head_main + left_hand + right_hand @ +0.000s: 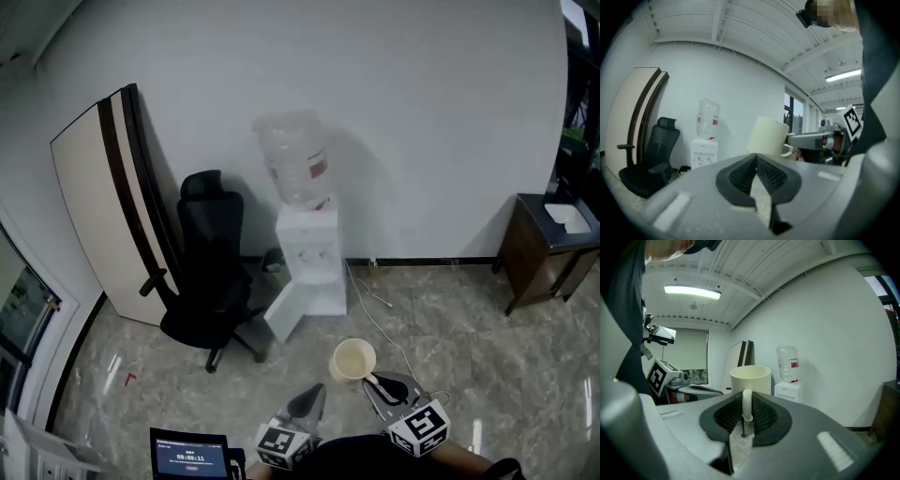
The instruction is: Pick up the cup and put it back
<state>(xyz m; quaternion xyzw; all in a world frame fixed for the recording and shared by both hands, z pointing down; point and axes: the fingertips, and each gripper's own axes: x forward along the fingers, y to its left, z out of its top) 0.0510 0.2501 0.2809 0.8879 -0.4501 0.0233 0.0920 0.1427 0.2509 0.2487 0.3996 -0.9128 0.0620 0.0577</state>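
Observation:
A cream cup hangs above the tiled floor, held upright by its handle. My right gripper is shut on that handle. In the right gripper view the cup stands just past the jaws and its handle runs down between the pads of the right gripper. My left gripper is to the left of the cup, shut with nothing in it. In the left gripper view the left gripper has its tips together, and the cup shows beyond them to the right.
A white water dispenser with a bottle on top stands against the far wall. A black office chair and a leaning board are to its left. A dark side table is at the right. A cable lies across the floor.

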